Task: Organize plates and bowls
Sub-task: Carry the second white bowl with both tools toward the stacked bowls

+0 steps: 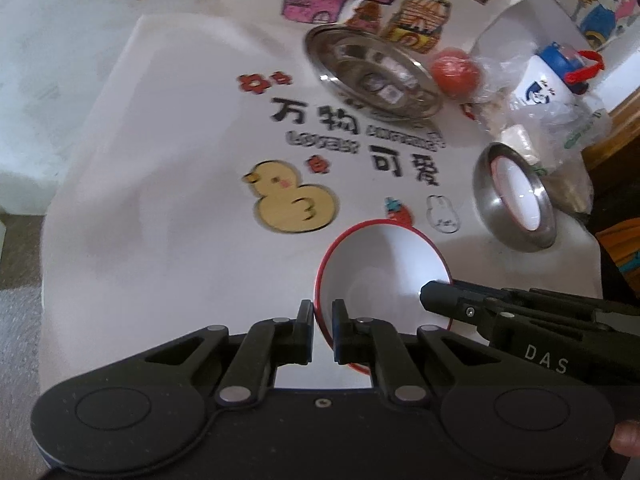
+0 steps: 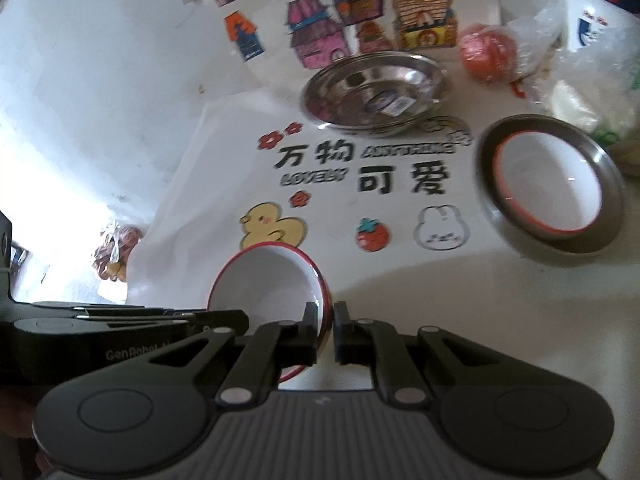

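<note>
Left wrist view: left gripper point(image 1: 322, 330) jaws nearly closed, pinching the near rim of the red-rimmed bowl point(image 1: 380, 264); right gripper point(image 1: 434, 294) grips its opposite rim. Beyond the bowl: duck print point(image 1: 292, 204), steel plate point(image 1: 372, 72). Right wrist view: right gripper point(image 2: 325, 330) jaws narrowly clamp the bowl's point(image 2: 266, 280) rim; steel bowl point(image 2: 554, 188) with red-rimmed insert well apart from it.

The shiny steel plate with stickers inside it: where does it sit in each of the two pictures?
Left wrist view: the shiny steel plate is top centre, above the black printed characters.
Right wrist view: the same plate is upper centre, again just above those characters.
Shared landmark: the yellow duck picture on the white table cover, lower left of the plate in both.
</note>
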`<state>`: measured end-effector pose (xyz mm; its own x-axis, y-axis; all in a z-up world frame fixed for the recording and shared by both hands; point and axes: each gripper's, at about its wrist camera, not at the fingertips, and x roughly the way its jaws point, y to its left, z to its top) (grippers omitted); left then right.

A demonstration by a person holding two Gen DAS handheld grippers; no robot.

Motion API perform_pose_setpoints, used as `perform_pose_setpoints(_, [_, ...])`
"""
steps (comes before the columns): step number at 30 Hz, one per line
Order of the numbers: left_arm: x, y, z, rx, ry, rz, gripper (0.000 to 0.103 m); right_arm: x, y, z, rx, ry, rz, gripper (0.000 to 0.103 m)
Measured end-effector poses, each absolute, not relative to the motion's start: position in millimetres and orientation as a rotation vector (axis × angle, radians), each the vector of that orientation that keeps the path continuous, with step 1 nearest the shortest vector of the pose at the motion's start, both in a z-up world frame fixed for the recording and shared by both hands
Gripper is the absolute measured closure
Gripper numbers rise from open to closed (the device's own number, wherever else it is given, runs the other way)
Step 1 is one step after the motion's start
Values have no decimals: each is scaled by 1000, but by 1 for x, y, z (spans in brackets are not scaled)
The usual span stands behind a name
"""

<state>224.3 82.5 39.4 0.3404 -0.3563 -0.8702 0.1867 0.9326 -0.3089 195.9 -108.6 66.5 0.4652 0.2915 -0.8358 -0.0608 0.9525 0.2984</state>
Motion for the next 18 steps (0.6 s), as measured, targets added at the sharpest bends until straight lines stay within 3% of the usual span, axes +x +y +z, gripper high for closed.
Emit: perform_pose_setpoints(18, [257,-24,79,-107,1114,-490,96,206,-206,112,273,992,88,95])
